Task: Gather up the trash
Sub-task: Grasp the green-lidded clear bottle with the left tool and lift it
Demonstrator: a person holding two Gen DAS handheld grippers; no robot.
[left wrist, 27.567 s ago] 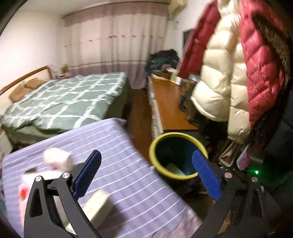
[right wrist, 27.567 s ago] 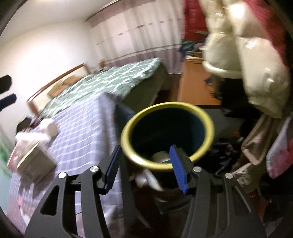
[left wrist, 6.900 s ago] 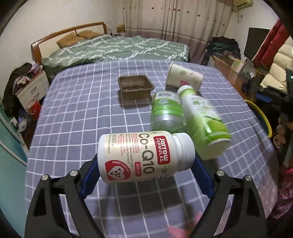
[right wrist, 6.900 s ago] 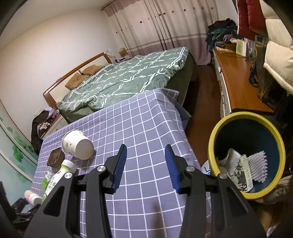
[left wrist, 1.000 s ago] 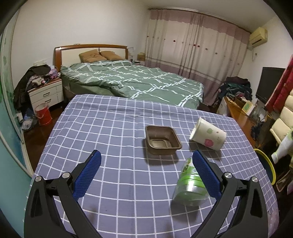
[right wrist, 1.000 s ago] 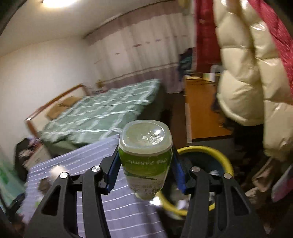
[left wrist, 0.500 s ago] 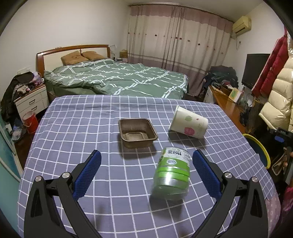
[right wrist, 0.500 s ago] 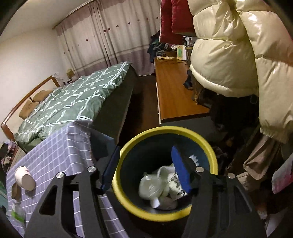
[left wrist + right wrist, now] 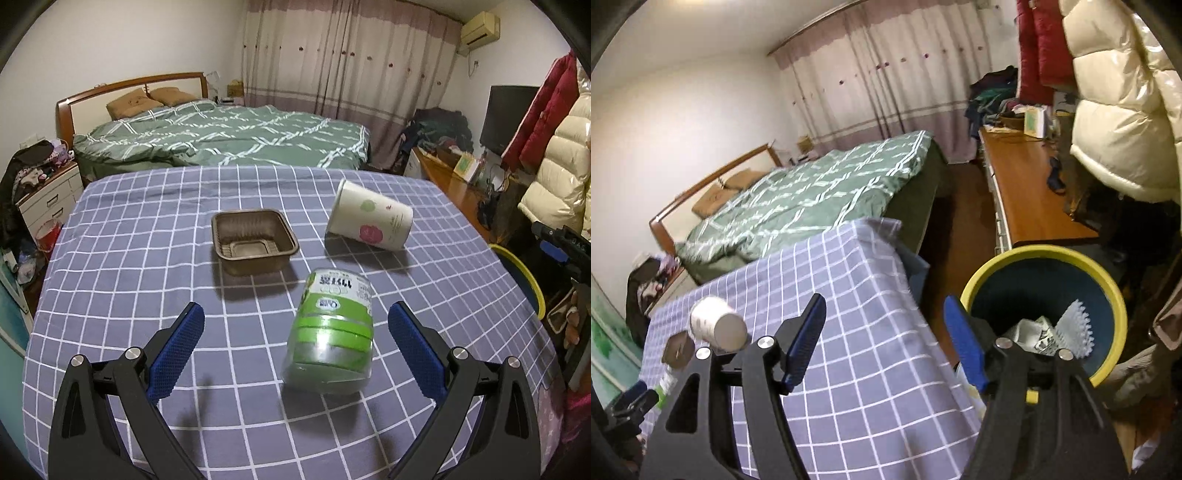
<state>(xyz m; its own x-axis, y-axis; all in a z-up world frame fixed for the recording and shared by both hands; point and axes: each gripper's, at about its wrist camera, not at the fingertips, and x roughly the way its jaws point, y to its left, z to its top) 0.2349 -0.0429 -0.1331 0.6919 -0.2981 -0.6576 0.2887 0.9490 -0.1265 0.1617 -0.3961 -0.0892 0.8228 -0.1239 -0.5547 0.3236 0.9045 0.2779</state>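
In the left wrist view, a green-labelled clear bottle (image 9: 330,328) lies on the checked tablecloth (image 9: 129,258), between the tips of my open, empty left gripper (image 9: 295,332). Behind it sit a brown plastic tray (image 9: 254,238) and a tipped white paper cup (image 9: 371,220). In the right wrist view, my right gripper (image 9: 884,341) is open and empty over the table's corner, beside the yellow-rimmed blue bin (image 9: 1108,284) holding white trash. The cup (image 9: 716,325) and tray (image 9: 677,350) show at the left.
A green-quilted bed (image 9: 221,136) stands beyond the table. A wooden desk (image 9: 1030,199) and hanging puffer coats (image 9: 1123,122) are at the right, behind the bin. A nightstand (image 9: 48,199) is at the left. The bin's rim shows in the left wrist view (image 9: 524,280).
My right gripper has let the green bottle go into the bin and drawn back toward the table. My left gripper has moved closer to the lying bottle.
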